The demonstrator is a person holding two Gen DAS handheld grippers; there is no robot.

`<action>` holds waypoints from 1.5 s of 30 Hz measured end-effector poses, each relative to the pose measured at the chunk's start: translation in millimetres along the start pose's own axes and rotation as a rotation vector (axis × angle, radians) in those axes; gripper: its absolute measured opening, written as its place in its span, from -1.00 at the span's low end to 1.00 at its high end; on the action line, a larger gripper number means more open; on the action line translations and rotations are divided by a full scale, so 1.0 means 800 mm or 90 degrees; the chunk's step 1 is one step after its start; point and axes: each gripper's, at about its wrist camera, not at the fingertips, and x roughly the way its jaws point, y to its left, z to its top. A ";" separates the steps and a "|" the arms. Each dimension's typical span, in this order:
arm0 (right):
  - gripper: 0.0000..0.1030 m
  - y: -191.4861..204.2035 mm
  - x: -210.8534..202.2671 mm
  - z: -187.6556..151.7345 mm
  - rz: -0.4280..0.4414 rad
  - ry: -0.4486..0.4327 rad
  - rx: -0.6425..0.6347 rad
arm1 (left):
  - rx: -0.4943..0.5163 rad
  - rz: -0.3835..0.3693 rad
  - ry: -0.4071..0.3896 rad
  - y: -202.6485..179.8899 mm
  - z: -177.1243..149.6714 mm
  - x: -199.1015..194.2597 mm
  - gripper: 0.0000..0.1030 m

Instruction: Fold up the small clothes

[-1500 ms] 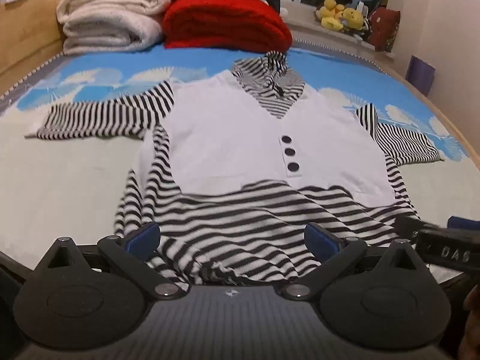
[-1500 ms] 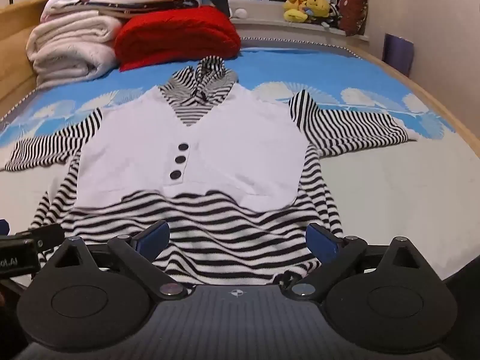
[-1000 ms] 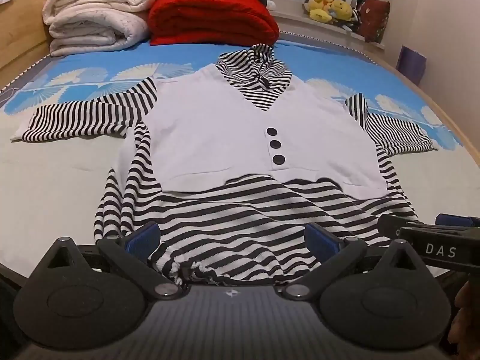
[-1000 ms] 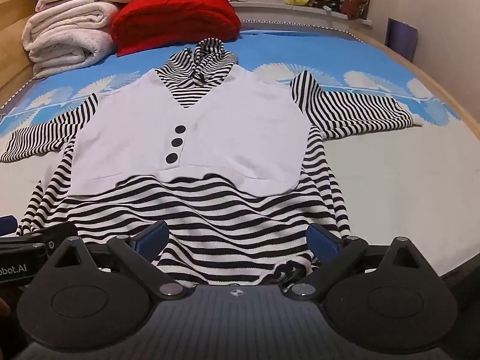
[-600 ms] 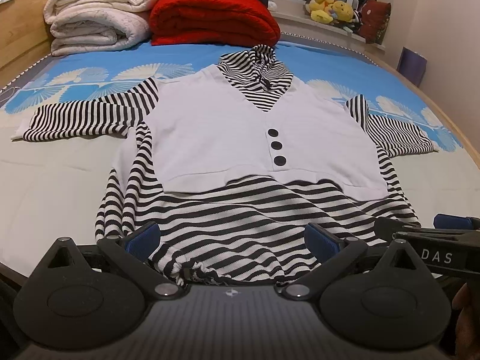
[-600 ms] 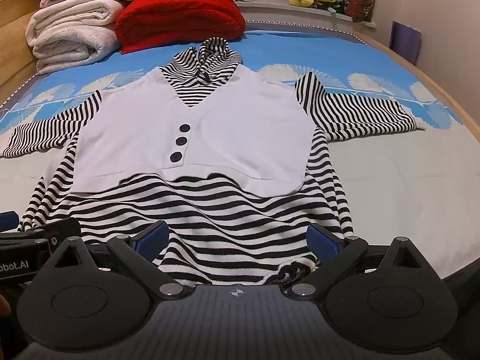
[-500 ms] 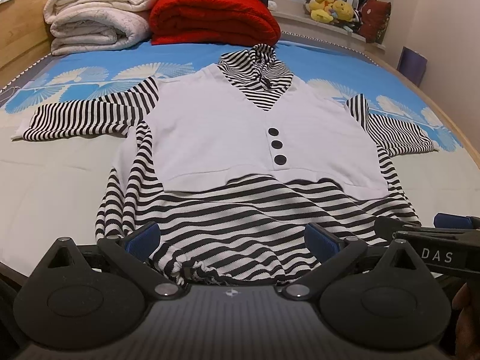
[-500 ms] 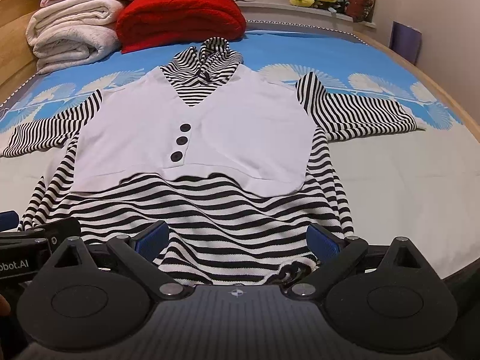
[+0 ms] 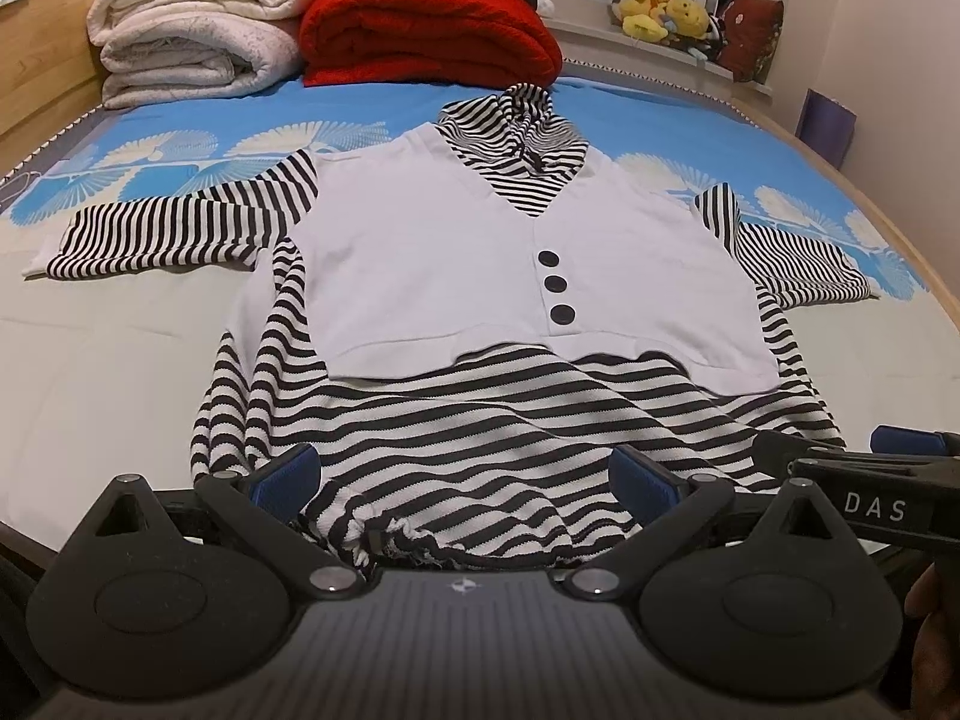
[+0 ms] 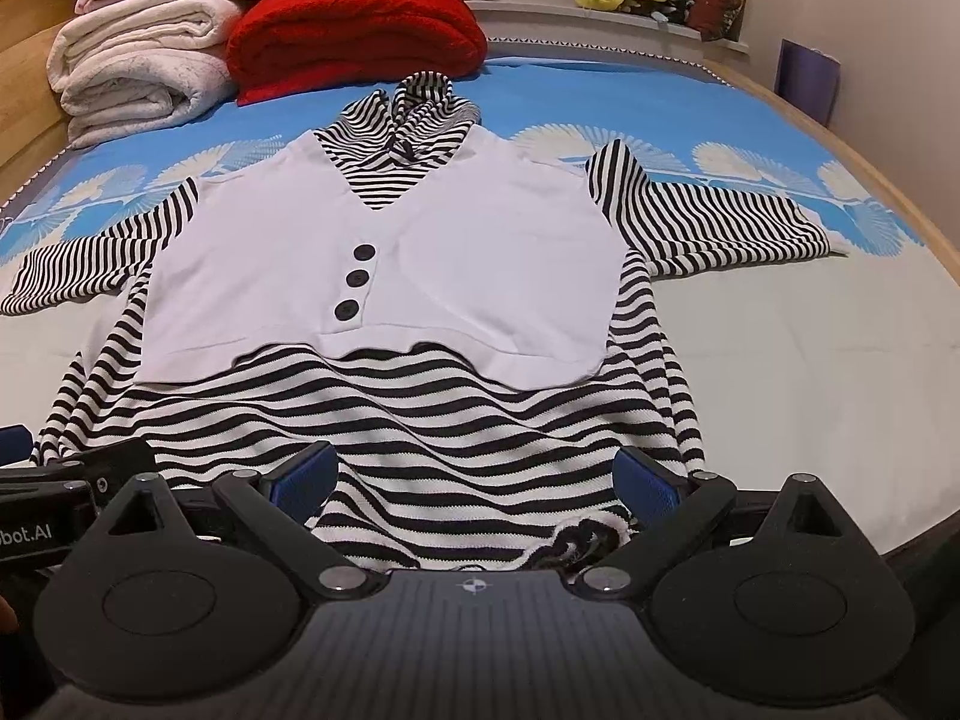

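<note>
striped top (image 9: 510, 408) | flat on bed (image 9: 108, 360) | left tool (image 9: 465, 477), right tool (image 10: 477, 477) wide apart, empty, at hem

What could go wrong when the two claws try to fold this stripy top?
Three things, maybe. The hem is bunched up by the left claw, so it could pinch only a lump and fold crooked. The right claw is open too, above a crumpled hem corner; an uneven grab could skew the top. Both sleeves lie spread wide and could drag or flop when the hem is lifted.
</note>
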 end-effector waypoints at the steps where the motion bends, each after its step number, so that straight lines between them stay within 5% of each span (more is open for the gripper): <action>1: 0.90 0.000 0.000 0.000 0.000 0.000 0.000 | 0.000 0.000 0.000 0.000 0.000 0.000 0.99; 24: 0.88 -0.003 0.000 0.004 -0.009 -0.011 0.004 | -0.011 0.006 0.010 0.005 0.001 0.006 0.99; 29: 0.83 -0.046 0.010 0.019 -0.065 -0.023 0.076 | -0.067 0.069 0.070 0.043 0.016 0.041 0.99; 34: 0.73 -0.084 0.047 0.022 -0.105 0.022 0.115 | -0.098 0.156 0.154 0.101 0.029 0.100 0.97; 37: 0.67 -0.101 0.073 0.012 -0.122 0.072 0.141 | -0.135 0.166 0.203 0.133 0.024 0.125 0.70; 40: 0.36 -0.118 0.097 -0.006 -0.119 0.136 0.189 | -0.168 0.143 0.219 0.152 0.011 0.128 0.43; 44: -0.63 -0.126 0.103 -0.015 -0.077 0.148 0.224 | -0.156 0.104 0.212 0.144 0.011 0.110 -0.71; 45: -0.75 -0.128 0.099 -0.013 -0.074 0.135 0.228 | -0.169 0.095 0.208 0.145 0.012 0.103 -0.78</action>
